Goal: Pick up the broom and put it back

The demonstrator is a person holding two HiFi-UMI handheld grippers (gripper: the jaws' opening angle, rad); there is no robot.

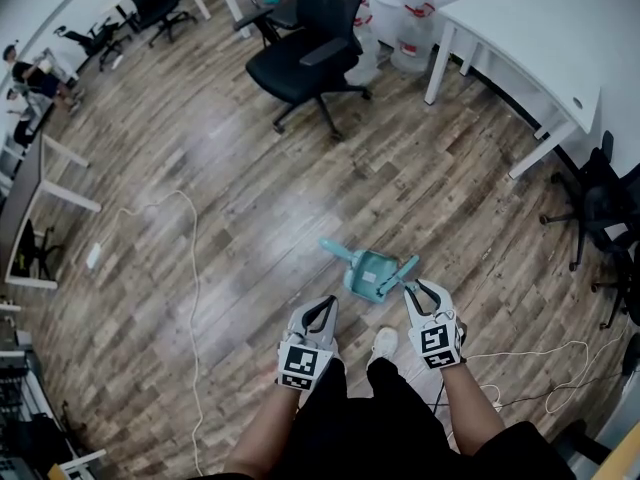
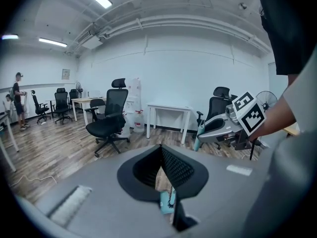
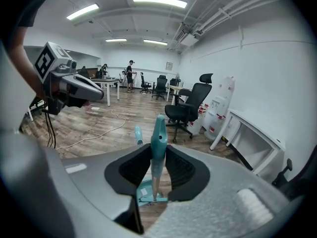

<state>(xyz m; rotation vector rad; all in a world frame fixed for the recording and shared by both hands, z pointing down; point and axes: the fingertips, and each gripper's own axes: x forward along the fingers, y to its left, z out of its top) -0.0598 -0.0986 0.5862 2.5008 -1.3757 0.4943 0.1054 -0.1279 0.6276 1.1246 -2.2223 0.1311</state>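
A teal broom (image 3: 158,133) stands upright with its handle between the pads of my right gripper (image 3: 158,151), which is shut on it; its head (image 3: 148,197) hangs low over the floor. In the head view the right gripper (image 1: 412,288) holds the handle (image 1: 408,267) just above a teal dustpan (image 1: 363,274) lying on the wood floor. The dustpan's own handle (image 3: 138,134) points away behind the broom. My left gripper (image 1: 326,304) hangs beside it to the left, shut and holding nothing (image 2: 161,148). From the left gripper view the right gripper (image 2: 224,127) shows at the right.
A black office chair (image 1: 305,53) stands further off on the floor, with a white table (image 1: 540,38) at the upper right. A white cable (image 1: 192,268) runs across the floor at left. More black chairs (image 1: 600,208) sit at the right edge. My shoe (image 1: 384,342) is just under the dustpan.
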